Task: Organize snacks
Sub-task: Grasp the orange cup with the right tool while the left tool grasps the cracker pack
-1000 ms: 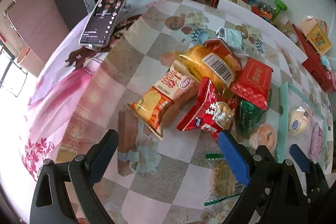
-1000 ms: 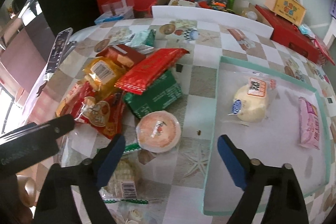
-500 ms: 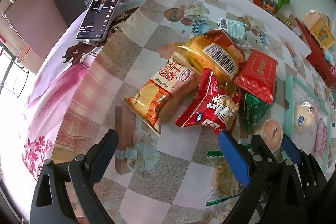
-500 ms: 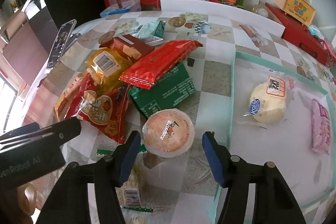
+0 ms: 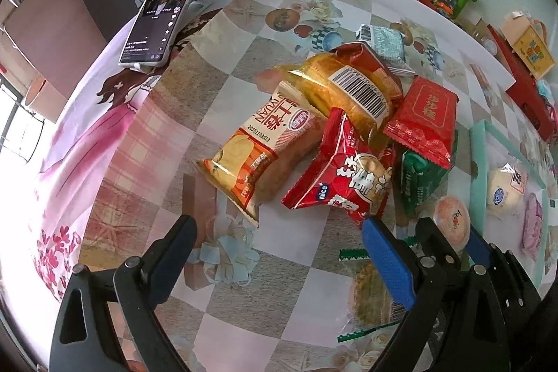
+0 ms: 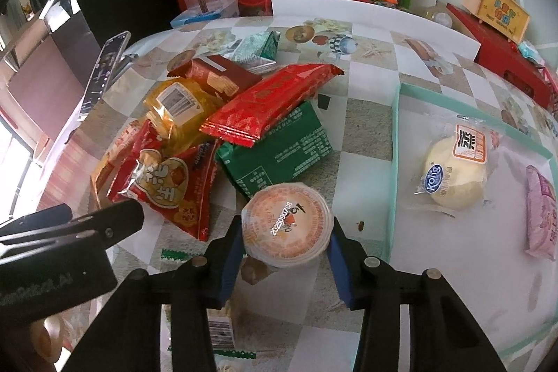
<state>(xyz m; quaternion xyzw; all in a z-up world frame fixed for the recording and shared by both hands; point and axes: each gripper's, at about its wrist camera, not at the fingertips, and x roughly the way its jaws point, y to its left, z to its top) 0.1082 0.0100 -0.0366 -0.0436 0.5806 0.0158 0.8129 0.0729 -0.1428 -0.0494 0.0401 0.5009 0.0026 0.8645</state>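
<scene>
Right tongs: my right gripper (image 6: 285,253) has just been closing, and its blue pads now press both sides of the jelly cup (image 6: 286,225). I am pinching it.
Jelly cup: round and clear, with an orange printed lid facing up. It sits on the tabletop (image 6: 362,128) just outside the tray's near-left wall, touching the green box (image 6: 279,152).
Left tongs: my left gripper (image 5: 279,253) hangs spread wide over bare checked cloth, nothing between its pads. Its black body shows at the left edge of my right camera too.
Snack pile: mid-table, all overlapping. The red flat pack (image 6: 268,100) lies tilted on top of the green box; the yellow bag (image 5: 348,89) leans over the orange biscuit bag (image 5: 258,156); the red puffed bag (image 6: 167,187) rests at the pile's near side.
Far side of pile: a small teal pouch (image 6: 256,49) lies just behind the heap, toward the table's far edge.
Tray: the mint-rimmed tray (image 6: 394,162) sits on the right part of the table. Inside lie a wrapped pale bun (image 6: 453,176) and, near the right wall, a pink packet (image 6: 540,211), apart from each other.
Near edge: a clear-wrapped cake with green zigzag seals (image 5: 369,291) lies under my tongs.
Phone: a phone (image 5: 162,14) stands propped near the far-left edge, screen lit.
</scene>
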